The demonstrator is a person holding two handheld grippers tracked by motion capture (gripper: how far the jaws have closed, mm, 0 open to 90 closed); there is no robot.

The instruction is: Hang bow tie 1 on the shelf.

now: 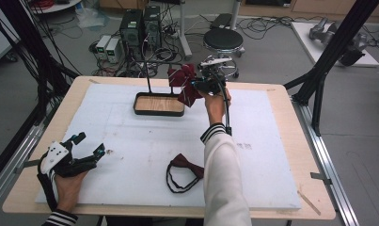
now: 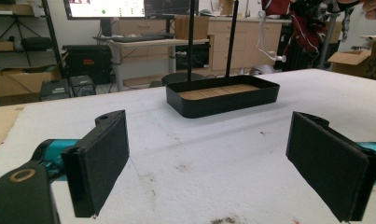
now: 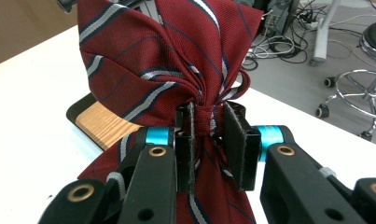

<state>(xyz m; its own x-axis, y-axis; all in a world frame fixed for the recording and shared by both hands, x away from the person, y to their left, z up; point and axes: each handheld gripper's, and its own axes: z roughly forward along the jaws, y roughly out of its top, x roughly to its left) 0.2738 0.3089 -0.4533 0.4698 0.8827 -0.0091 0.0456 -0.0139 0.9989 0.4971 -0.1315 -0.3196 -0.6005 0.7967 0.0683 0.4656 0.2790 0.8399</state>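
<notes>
A: Right gripper closed tight on the knot of the striped bow tie, held up above the far end of the black tray. Left gripper wide open, holding nothing, low over the white mat.

B: Looks soft, light, floppy; best held at the knot. No brand or writing readable

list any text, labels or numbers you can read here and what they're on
None can be read.
Monitor behind the table, left gripper view: coloured on-screen items, too small and blurred to read.
Cardboard box at the right edge: dark markings, cut off and unreadable.
Striped bow tie, black tray, plain bow tie: no lettering visible.
</notes>
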